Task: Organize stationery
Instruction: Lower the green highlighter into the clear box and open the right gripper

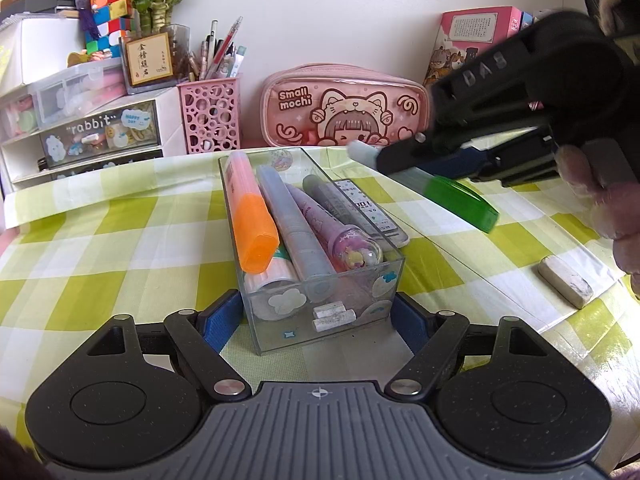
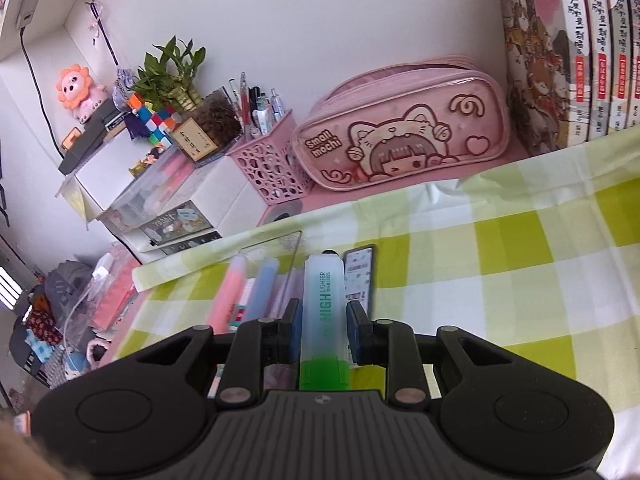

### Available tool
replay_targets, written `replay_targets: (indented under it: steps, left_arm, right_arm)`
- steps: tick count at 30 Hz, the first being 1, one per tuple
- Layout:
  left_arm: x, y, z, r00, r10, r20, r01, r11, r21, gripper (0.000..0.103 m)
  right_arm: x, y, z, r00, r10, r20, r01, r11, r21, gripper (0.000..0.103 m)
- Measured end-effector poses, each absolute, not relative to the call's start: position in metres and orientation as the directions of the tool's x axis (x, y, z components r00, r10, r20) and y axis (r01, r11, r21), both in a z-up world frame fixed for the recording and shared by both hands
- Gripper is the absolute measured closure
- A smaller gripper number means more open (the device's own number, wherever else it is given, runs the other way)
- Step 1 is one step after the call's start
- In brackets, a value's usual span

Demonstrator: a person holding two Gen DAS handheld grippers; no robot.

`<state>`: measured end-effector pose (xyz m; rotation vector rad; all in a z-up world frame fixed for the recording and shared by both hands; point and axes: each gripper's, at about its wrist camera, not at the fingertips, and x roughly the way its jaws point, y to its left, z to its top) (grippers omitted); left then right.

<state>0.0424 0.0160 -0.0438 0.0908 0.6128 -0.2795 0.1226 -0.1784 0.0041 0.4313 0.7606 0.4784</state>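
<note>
A clear plastic box (image 1: 320, 320) stands on the green checked cloth, holding an orange highlighter (image 1: 250, 216), a grey-blue marker (image 1: 296, 224), a purple pen (image 1: 336, 232) and other items. My left gripper (image 1: 320, 320) is shut on the box's near end, its blue pads (image 1: 220, 320) against both sides. My right gripper (image 2: 323, 330) is shut on a green highlighter (image 2: 324, 312); in the left wrist view the highlighter (image 1: 452, 196) hangs in the air to the right of the box. The box also shows in the right wrist view (image 2: 272, 264), below and left of the highlighter.
A white eraser (image 1: 564, 282) lies on the cloth at right. A flat printed card (image 2: 360, 268) lies beside the box. At the back stand a pink pencil case (image 1: 344, 108), a pink pen holder (image 1: 212, 116), a drawer unit (image 1: 88, 136) and books (image 2: 580, 52).
</note>
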Motion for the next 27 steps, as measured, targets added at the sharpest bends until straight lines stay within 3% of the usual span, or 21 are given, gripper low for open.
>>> replay_targets:
  steps: [12, 27]
  left_arm:
    - [0.042, 0.016, -0.044, 0.782, -0.231, -0.579, 0.285, 0.959, 0.001, 0.025]
    - [0.042, 0.016, -0.044, 0.782, -0.231, -0.579, 0.284, 0.959, 0.001, 0.025]
  right_arm:
    - [0.140, -0.143, 0.009, 0.612, 0.593, -0.523, -0.246, 0.771, 0.587, 0.077]
    - [0.156, -0.122, -0.001, 0.626, 0.539, -0.563, -0.205, 0.811, 0.548, 0.077]
